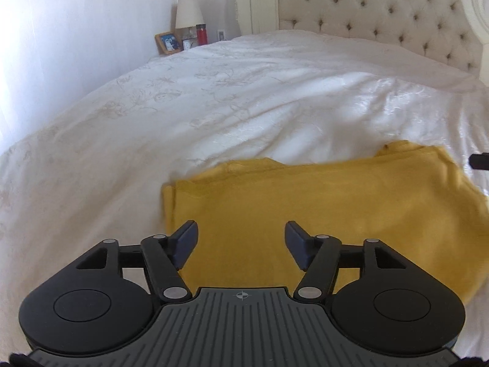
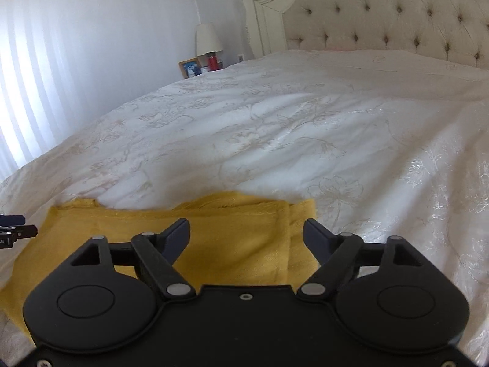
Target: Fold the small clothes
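Observation:
A mustard-yellow garment (image 1: 321, 202) lies flat and folded on the white bedspread (image 1: 214, 98), near the bed's near edge. My left gripper (image 1: 241, 229) is open and empty, hovering over the garment's left part. The same garment shows in the right wrist view (image 2: 238, 232), with folded layers along its right side. My right gripper (image 2: 246, 227) is open and empty over the garment's right part. The tip of the right gripper shows at the right edge of the left wrist view (image 1: 479, 161). The left gripper's tip shows at the left edge of the right wrist view (image 2: 15, 229).
A tufted cream headboard (image 1: 382, 9) stands at the far end of the bed. A nightstand at the back left holds a lamp (image 1: 188, 12), a red bottle (image 1: 201, 34) and a framed photo (image 1: 168, 42). White curtains (image 2: 36, 76) hang on the left.

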Motion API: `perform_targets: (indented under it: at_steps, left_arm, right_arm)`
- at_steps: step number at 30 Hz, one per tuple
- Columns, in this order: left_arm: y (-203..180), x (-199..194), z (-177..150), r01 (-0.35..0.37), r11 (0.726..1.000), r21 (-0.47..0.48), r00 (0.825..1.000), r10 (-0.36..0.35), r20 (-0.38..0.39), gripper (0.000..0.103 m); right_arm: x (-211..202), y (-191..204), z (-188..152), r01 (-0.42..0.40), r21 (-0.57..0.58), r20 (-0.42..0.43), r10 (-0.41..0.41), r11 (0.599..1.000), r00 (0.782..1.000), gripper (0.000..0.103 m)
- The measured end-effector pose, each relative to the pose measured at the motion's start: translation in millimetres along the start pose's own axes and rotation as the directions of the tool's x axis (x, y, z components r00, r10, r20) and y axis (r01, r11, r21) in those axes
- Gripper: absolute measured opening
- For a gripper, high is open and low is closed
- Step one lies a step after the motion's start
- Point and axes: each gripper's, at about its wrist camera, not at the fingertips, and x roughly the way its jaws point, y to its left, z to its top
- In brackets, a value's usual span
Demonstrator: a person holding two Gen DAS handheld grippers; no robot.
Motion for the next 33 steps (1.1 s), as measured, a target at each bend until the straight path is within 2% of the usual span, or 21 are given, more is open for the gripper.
perform_targets:
  at_steps: [3,9,12,15,18,20,23,28,33]
  left_arm:
    - [-21,-12,-15,0.059,0.998,-0.036,0.997,-0.061,-0.045,0.072]
    - [-52,-24,-39,0.054,0.998,-0.027,0.995,-0.056,-0.078,0.082]
    - [-59,-22,-50,0.025,1.000,-0.008,0.994,-0.025,-0.106,0.082]
    - [-60,-16,-64,0.011,1.000,-0.014,0.989,-0.013,-0.147,0.085]
    - [-58,-13,-73,-0.001,1.000,-0.027,0.990,-0.003,-0.142,0.094]
    - [-57,-10,-76,0.003,0.999,-0.040,0.989,-0.009,-0.145,0.097]
    - [-60,-9,-81,0.001,0.999,-0.043,0.992,-0.007,-0.129,0.103]
    - [-66,-13,-95,-0.021,0.999,-0.044,0.998,0.018,-0.057,0.103]
    - [-67,-13,-96,-0.025,0.998,-0.050,0.999,0.022,-0.045,0.103]
  right_arm:
    - [-11,25,-14,-0.046,-0.038,-0.046,0.044,0.998,0.998,0.097]
    - [-19,68,-49,-0.083,-0.129,-0.129,0.067,0.988,0.989,0.101]
    - [-16,77,-63,-0.032,-0.187,-0.183,-0.003,0.982,0.983,0.101]
    - [-12,70,-77,0.057,-0.233,-0.253,-0.117,0.971,0.960,0.101]
    - [-19,54,-85,0.087,-0.186,-0.273,-0.136,0.979,0.952,0.102]
    - [-24,47,-89,0.112,-0.168,-0.279,-0.156,0.979,0.947,0.102]
    - [-28,29,-96,0.098,-0.047,-0.296,-0.108,0.994,0.949,0.102]
    - [-33,19,-102,0.057,0.011,-0.270,-0.052,0.998,0.962,0.103]
    - [-35,14,-103,0.038,0.046,-0.248,-0.025,0.998,0.968,0.103]
